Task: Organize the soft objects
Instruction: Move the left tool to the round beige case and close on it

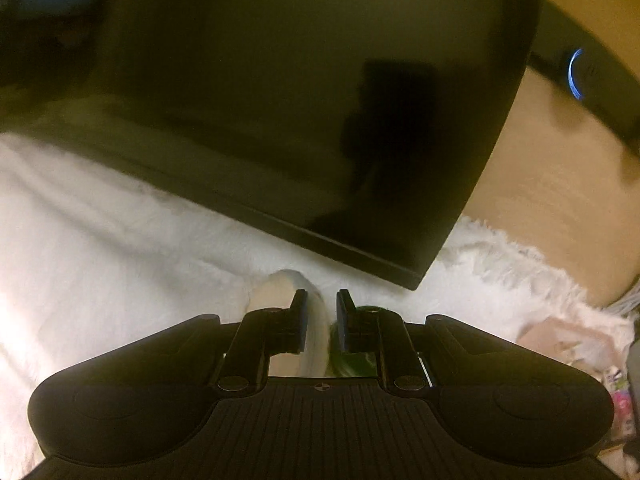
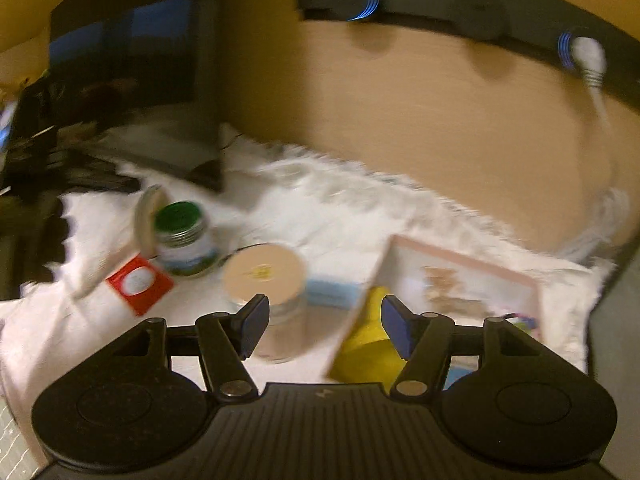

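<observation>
The left tool [image 1: 320, 300] was clenched on a white soft object [image 1: 316, 328], which was pinched between its blue-padded fingers [image 1: 299, 320]; a green-and-dark patterned part showed just beside the right-hand finger, too close and too dim to identify. The held object sat low over a white fluffy rug [image 1: 100, 248], immediately in front of the lower corner of a large black panel [image 1: 280, 100] that stood on the rug and filled most of the left wrist view. A tan desk [image 1: 560, 200] surface lay beyond the rug's fringed edge.

The right tool [image 2: 324, 326] was released, its jaws spread wide and touching nothing. The right wrist view was blurred. Below and between the fingers lay a clear jar with a beige lid [image 2: 264, 272] and a yellow object [image 2: 370, 344], the latter partly under the edge of a pink-framed picture card [image 2: 460, 284]. A light blue flat item [image 2: 332, 294] lay between the jar and the card. Further left stood an open jar with green contents [image 2: 182, 236], a round beige lid [image 2: 146, 220] leaning against it, and a red card [image 2: 138, 284] just beside it. All rested on the white fluffy rug. A black bar with blue lights [image 2: 440, 4] ran along the far edge of the desk, with a white cable [image 2: 590, 64] plugged in.
</observation>
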